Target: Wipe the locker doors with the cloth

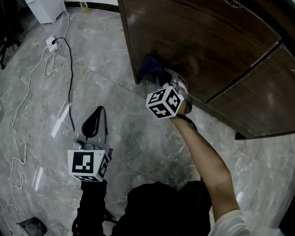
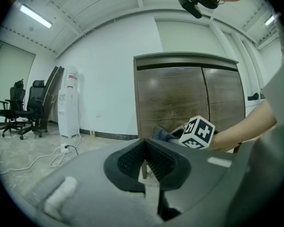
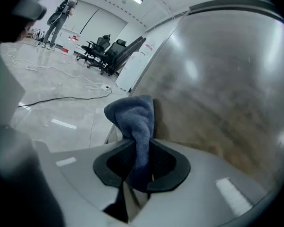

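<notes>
The dark brown wooden locker doors [image 1: 196, 38] fill the upper right of the head view. A blue cloth [image 1: 150, 69] is bunched against the lower left corner of the left door, near the floor. My right gripper [image 1: 160, 76] is shut on this cloth; in the right gripper view the cloth [image 3: 135, 115] stands up out of the pinching jaws [image 3: 141, 167] beside the door [image 3: 227, 89]. My left gripper [image 1: 94, 123] hangs over the floor to the left, away from the locker. In its own view, with the locker [image 2: 170, 98] ahead, its jaws [image 2: 144, 162] meet with nothing between them.
A white power strip [image 1: 51, 43] with a black cable [image 1: 70, 77] and white cords lies on the grey marble floor at left. A white water dispenser [image 2: 68, 103] stands by the wall, with office chairs [image 2: 23, 110] beyond.
</notes>
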`<state>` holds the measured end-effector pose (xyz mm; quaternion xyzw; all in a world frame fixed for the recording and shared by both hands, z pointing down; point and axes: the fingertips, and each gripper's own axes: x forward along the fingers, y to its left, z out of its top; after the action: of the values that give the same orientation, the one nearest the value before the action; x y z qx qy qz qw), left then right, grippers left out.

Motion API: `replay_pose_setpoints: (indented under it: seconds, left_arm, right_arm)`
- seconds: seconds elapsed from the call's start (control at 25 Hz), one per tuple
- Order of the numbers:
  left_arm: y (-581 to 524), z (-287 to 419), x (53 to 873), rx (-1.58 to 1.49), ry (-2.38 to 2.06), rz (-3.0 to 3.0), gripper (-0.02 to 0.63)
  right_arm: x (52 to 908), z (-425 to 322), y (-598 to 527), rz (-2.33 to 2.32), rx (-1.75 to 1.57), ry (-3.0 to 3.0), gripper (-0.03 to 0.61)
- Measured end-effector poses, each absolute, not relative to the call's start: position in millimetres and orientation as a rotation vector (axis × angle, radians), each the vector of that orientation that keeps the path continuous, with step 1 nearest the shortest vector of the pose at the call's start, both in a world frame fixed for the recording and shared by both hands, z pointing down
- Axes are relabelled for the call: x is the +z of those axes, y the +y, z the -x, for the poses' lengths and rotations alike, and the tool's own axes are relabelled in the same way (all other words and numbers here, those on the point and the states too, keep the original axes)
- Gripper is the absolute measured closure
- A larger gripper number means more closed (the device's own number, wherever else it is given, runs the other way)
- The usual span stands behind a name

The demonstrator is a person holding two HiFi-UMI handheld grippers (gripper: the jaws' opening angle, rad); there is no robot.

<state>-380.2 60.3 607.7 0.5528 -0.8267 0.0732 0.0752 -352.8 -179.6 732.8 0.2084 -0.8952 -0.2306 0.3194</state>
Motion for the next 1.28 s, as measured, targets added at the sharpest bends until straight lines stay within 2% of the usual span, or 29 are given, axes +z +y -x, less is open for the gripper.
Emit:
replay_pose_setpoints:
  seconds: [0.48,0.72,0.92,1.28]
  left_arm:
    - [83,396,540,0.183,-2.624,-1.619,0.611]
    - [90,398,537,0.174,-2.63,-1.622,0.611]
    - [95,402,556,0.169,-2.602,-1.599,0.611]
    - [108,404,576,0.181,-2.564,-1.563,0.611]
  right_arm:
    - [481,385,-177,-0.668,-0.718,-2.654,0.503]
    - [406,400,-174,-0.713,-0.714,-2.743,0.503]
    - [449,428,-165,-0.654,-0.693,-2.697,0.503]
    - [654,447,-157,-0.528,-0.799,-2.375,0.503]
